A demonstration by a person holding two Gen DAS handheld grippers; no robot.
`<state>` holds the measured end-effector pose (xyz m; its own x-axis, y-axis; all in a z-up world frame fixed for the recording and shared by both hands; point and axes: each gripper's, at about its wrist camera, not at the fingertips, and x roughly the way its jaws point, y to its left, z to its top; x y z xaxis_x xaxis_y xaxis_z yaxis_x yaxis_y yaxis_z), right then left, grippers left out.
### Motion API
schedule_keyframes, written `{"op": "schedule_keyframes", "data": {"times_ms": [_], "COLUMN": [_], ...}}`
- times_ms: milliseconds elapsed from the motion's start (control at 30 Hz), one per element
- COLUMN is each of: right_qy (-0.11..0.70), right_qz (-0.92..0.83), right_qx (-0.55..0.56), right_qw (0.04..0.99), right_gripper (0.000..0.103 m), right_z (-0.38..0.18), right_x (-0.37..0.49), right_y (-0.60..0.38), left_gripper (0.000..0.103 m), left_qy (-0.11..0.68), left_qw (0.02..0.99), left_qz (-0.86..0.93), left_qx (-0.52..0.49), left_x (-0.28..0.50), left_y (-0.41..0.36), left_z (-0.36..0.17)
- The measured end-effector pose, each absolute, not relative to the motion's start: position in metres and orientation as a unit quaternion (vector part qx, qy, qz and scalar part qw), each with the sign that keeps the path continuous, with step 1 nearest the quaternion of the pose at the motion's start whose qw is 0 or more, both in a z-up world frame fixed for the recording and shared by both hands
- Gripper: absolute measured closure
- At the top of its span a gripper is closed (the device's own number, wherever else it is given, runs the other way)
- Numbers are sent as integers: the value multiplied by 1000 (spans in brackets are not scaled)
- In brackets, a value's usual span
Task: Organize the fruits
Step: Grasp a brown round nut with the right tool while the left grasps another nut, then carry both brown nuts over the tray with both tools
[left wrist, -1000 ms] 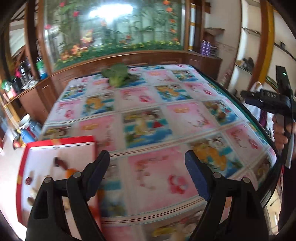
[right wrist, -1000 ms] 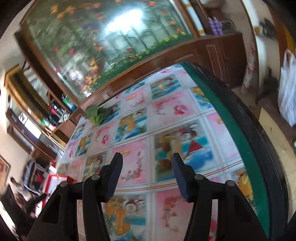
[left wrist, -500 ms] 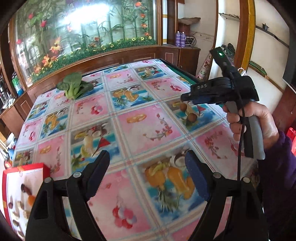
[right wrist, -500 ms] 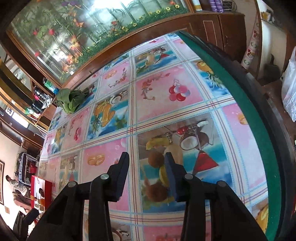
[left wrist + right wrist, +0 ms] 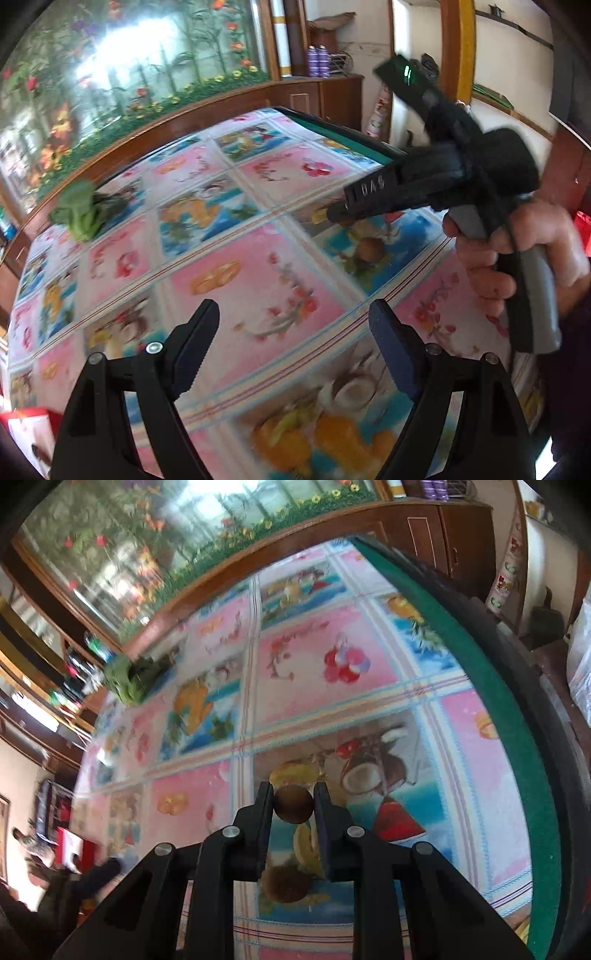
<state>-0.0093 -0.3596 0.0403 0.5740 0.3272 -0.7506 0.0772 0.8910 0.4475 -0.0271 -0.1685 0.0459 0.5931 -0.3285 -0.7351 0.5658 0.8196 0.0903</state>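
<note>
Underfoot of everything: a table [image 5: 491,672] with a green edge band, covered by a glossy cloth [image 5: 258,280] printed in pink and blue squares of fruit pictures. Behind it, across the top of both views, a long wooden cabinet front [image 5: 207,118] under a big glass panel [image 5: 129,66] of painted plants and flowers, glare on it. A bunch of leafy greens [image 5: 79,216] lies at the far left of the cloth, well apart from the grippers. A red-rimmed box [image 5: 26,424] shows at the lower left corner of the left view, mostly cut off.

Right gripper [image 5: 293,806], centre of its own view: the jaws have just been closing and now pinch a small round brown fruit [image 5: 293,805] between the pads, touching on both sides. Fruit is near enough a ball; no long axis to speak of, no stalk end that I can make out. It sits over the coconut-and-fruit picture. A second round brown fruit [image 5: 286,884] lies on the cloth lower in that frame, behind the fingertips.

Left gripper [image 5: 291,332], bottom of its view: jaws spread wide, nothing between them, only cloth beyond. At right of that frame a hand [image 5: 517,251] grips the right tool's grey handle. Both views are motion-blurred.
</note>
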Motion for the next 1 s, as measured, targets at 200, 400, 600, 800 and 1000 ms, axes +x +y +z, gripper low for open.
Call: {"op": "schedule_keyframes", "data": {"times_ms": [200, 400, 600, 800, 1000], "right_qy": [406, 395, 389, 391, 383], "right_qz": [56, 56, 61, 62, 69], "right_qx": [290, 305, 306, 300, 283], "right_qw": [865, 865, 866, 868, 877], "right_gripper": [82, 82, 82, 82, 82], "right_z": [59, 65, 66, 65, 67], "right_x": [-30, -31, -31, -27, -28], "right_y": [-401, -404, -403, -397, -388], "left_gripper": [29, 43, 64, 76, 76], "left_qy": [379, 402, 417, 431, 422], "left_qw": [869, 856, 847, 837, 845], "left_qz": [-280, -294, -300, -313, -308], "left_qx": [152, 141, 139, 128, 113], "left_x": [-8, 8, 8, 8, 3], "left_y": [-211, -237, -249, -254, -242], "left_z": [36, 26, 18, 13, 24]}}
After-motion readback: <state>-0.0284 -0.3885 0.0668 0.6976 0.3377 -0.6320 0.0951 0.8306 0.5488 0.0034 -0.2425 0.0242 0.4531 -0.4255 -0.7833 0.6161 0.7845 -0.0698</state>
